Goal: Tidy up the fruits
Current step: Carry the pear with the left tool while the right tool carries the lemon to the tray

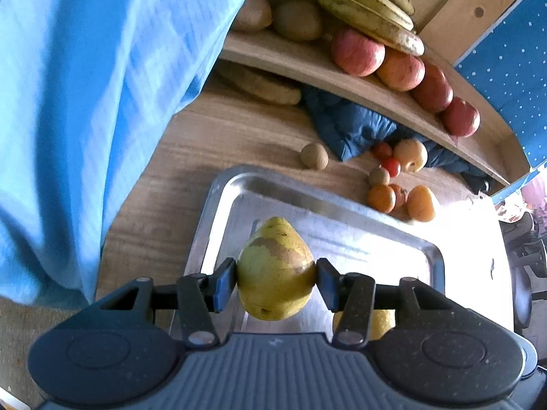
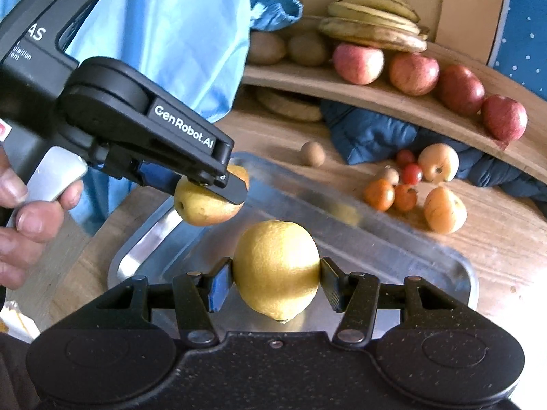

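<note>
Both grippers are loaded up right now: the left gripper [image 1: 276, 278] has its blue pads pinching a yellow-green pear [image 1: 275, 270] with brownish patches across its widest part, stem end pointing away from the camera, and it hangs over the near end of a shiny steel tray [image 1: 218, 191] that sits on the wooden table [image 1: 191, 157]. The right gripper [image 2: 277, 282] is clamped the same way on a lemon [image 2: 276, 270], pads touching both sides, also up above the tray rather than resting in it. From the right wrist view you can see the left gripper from the side with the pear stuck between its fingers, a hand [image 2: 20, 212] wrapped around its handle, and a light blue garment [image 2: 177, 34] hanging right behind it. Past the far edge of the tray there's a loose pile on the table: a couple of oranges [image 2: 378, 194], two cherry tomatoes [image 2: 411, 173], a pale yellow-pink apple [image 2: 438, 163], another orange-yellow fruit [image 2: 444, 209] and a lone kiwi [image 2: 312, 153] sitting apart to the left. A dark blue quilted jacket [image 2: 369, 136] is bunched under a curved wooden shelf [image 2: 342, 85], and that shelf already carries a neat row of four red apples [image 2: 413, 73], a bunch of bananas [image 2: 372, 20] on top at the back, and a few brown kiwis [image 2: 307, 49] to the left
</note>
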### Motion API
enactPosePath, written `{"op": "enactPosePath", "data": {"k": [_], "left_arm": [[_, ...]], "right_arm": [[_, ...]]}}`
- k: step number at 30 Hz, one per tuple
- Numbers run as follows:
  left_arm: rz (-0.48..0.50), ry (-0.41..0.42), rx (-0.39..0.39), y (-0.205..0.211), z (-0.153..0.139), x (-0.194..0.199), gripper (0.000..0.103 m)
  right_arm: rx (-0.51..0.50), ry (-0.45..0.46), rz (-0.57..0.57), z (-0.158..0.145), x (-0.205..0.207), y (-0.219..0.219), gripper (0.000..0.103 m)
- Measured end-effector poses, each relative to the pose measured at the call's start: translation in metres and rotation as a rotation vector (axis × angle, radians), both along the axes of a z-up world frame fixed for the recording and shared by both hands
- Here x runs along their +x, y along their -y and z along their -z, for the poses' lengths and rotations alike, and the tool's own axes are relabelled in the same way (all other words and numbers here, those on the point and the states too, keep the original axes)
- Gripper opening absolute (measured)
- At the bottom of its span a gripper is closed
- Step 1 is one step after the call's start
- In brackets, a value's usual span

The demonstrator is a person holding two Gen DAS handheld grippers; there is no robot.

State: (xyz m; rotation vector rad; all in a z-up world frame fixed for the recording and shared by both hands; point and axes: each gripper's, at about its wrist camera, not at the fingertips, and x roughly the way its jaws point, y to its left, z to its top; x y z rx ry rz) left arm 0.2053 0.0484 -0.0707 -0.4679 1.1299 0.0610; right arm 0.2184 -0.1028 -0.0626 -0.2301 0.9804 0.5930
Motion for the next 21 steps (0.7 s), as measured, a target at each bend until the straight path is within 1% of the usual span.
{"op": "enactPosePath", "data": {"k": [10, 21], "left_arm": [[-0.001, -0.019, -0.001, 0.005, 0.005, -0.022, 0.055], [0.004, -0.037, 0.000, 0.007, 0.007, -0.035, 0.055]], "right_arm": [[-0.007, -0.032, -0.023, 0.005, -0.023, -0.003, 0.057], [-0.015, -0.046, -0.032, 0.010, -0.035, -0.002, 0.057]]}}
